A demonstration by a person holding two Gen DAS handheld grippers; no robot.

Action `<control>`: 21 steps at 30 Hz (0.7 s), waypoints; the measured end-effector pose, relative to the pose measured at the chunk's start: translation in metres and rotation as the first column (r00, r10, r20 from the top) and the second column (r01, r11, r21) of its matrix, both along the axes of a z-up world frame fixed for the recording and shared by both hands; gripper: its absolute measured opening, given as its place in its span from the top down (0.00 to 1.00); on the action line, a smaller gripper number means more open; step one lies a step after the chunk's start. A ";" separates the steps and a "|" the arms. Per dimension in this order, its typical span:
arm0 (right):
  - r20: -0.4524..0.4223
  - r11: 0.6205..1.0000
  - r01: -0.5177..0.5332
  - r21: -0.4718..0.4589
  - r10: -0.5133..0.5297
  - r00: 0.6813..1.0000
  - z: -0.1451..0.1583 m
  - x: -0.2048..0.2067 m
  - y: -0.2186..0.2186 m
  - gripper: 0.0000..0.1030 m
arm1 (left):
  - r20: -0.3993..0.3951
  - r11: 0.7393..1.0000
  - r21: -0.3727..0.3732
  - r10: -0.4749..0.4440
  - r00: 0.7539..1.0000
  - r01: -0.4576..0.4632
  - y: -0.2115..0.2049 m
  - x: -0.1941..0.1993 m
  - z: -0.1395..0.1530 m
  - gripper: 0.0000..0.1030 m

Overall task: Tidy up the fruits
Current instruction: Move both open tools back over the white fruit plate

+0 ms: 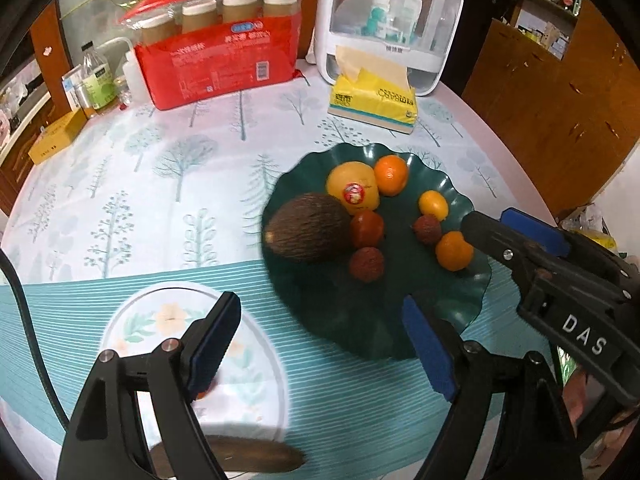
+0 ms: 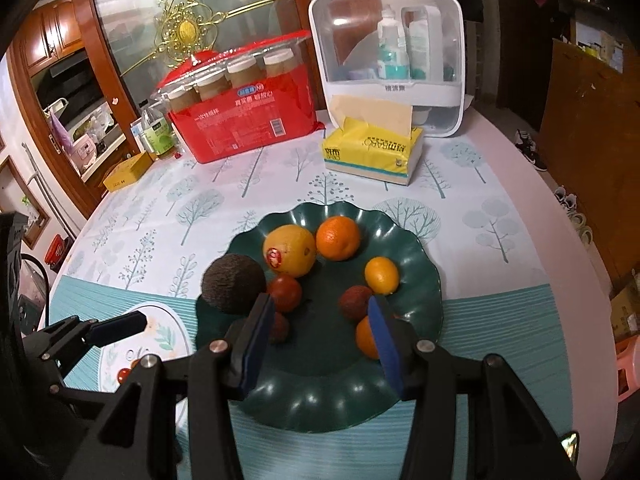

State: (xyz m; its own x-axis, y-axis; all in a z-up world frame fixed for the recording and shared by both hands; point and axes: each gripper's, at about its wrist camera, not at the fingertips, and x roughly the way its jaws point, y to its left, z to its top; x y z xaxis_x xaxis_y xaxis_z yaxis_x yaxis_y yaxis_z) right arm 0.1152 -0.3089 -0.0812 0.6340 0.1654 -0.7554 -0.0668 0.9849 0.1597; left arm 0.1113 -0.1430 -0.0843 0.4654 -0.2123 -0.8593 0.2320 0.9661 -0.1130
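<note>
A dark green scalloped plate holds a brown coconut, a yellow stickered fruit, oranges, a small yellow citrus, lychees and a red fruit. My left gripper is open and empty, over the plate's near-left edge. My right gripper is open and empty above the plate's front; it also shows in the left wrist view. A small red fruit lies on the white floral plate.
At the table's back stand a red pack of jars, a yellow tissue pack, a white storage case, bottles and a yellow box. A brown oblong thing lies near the front edge.
</note>
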 end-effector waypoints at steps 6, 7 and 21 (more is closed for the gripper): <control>0.001 1.000 0.014 -0.013 -0.014 1.000 0.008 -0.019 0.024 0.52 | 0.007 0.999 0.026 -0.018 1.000 0.018 0.039 -0.018 0.007 0.20; -0.001 1.000 0.015 -0.012 -0.015 1.000 0.009 -0.022 0.029 0.52 | 0.004 0.999 0.031 -0.017 1.000 0.017 0.048 -0.020 0.007 0.20; -0.073 0.996 -0.079 0.028 0.081 0.994 -0.013 -0.047 0.125 0.52 | -0.121 0.999 0.039 -0.028 0.992 0.033 0.136 -0.031 -0.031 0.20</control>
